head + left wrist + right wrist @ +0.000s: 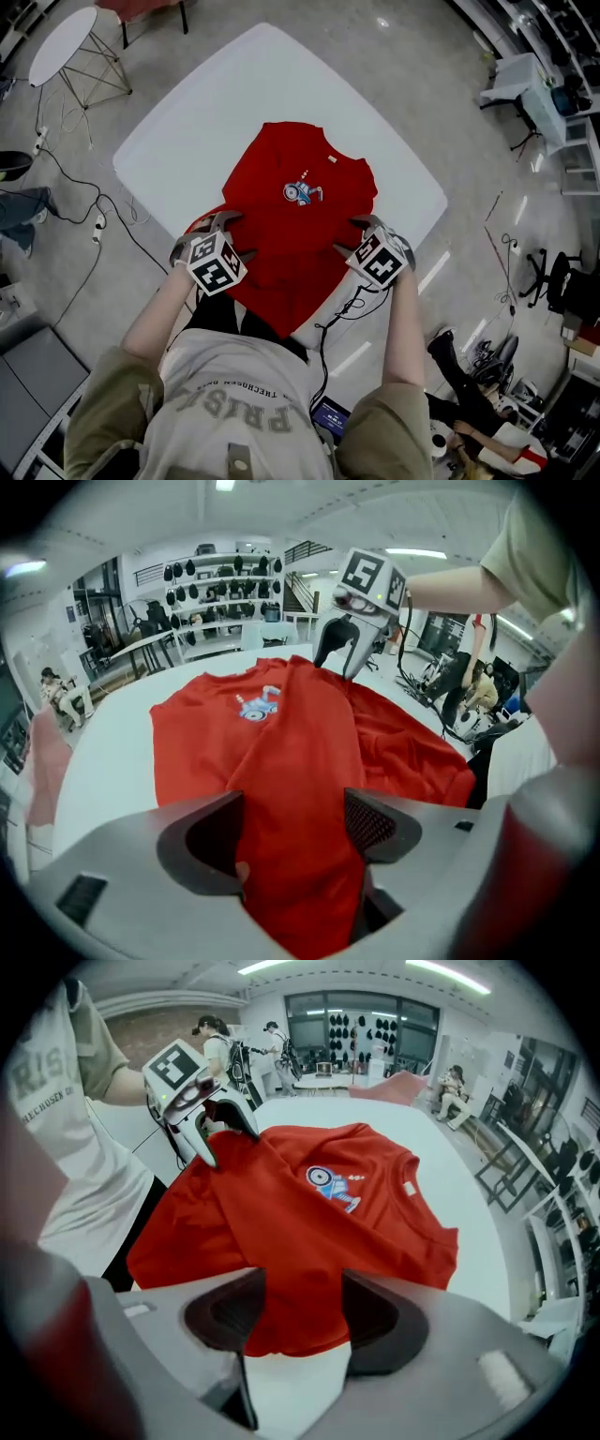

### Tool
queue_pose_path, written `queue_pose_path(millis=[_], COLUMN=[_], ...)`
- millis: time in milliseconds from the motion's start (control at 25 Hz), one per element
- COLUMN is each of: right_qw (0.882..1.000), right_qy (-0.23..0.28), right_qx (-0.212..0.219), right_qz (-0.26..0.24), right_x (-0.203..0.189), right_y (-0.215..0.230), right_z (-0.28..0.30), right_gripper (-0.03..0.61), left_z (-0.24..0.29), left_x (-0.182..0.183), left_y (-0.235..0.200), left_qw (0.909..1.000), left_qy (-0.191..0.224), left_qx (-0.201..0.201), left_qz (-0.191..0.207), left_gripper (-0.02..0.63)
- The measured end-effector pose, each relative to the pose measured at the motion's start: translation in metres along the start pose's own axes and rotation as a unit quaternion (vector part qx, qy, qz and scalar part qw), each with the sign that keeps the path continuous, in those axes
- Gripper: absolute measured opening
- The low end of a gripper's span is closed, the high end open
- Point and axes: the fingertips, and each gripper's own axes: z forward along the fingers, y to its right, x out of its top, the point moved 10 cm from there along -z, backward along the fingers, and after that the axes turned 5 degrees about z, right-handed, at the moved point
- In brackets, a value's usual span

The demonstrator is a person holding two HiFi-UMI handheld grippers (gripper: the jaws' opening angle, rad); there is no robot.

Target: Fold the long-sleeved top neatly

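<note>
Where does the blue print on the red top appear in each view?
Head view: blue print, centre, just above the middle.
Left gripper view: slightly left of centre, upper half.
Right gripper view: slightly right of centre, upper half.
Shared landmark: the red top it is printed on.

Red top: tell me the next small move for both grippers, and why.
Probably carry both held edges forward toward the collar and lay them down. The left gripper and the right gripper each pinch the near part of the red top, raised off the white table, while the collar end lies flat, so a forward fold looks due.
</note>
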Motion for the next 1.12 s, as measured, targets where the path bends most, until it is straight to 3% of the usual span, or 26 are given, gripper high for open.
queue_pose_path(millis=[160,320,560,680,840,1120], right_qw=[0.999,0.998,0.996,0.994,0.989,0.98], right_qy=[-0.043,-0.048,-0.032,0.017,0.062,0.082], right_qx=[-0.003,-0.017,-0.044,-0.065,-0.074,-0.059], right_qz=[0.02,0.039,0.074,0.085,0.112,0.173], right_x=[-0.022,-0.028,-0.012,-0.006,-0.003,-0.004], right_y=[0.003,0.008,-0.006,-0.035,-0.087,-0.189], right_z=[0.015,0.022,0.013,-0.005,-0.011,0.015], right_gripper=[0.241,0.241,0.241,0.241,0.241,0.241], left_z=[0.003,0.008,-0.017,-0.044,-0.065,-0.067], left_x=[-0.015,-0.024,-0.027,-0.045,-0.083,-0.133], left_y=[-0.001,-0.001,-0.005,-0.011,-0.023,-0.021], left_qw=[0.9998,0.999,0.9993,0.9989,0.9996,0.9989], left_qy=[-0.001,0.015,0.034,0.046,0.023,-0.016], left_qx=[-0.009,-0.017,-0.013,-0.008,-0.012,-0.034], left_qz=[-0.02,-0.038,-0.007,-0.008,0.011,0.028], left_gripper=[0.339,0.339,0.341,0.341,0.341,0.345])
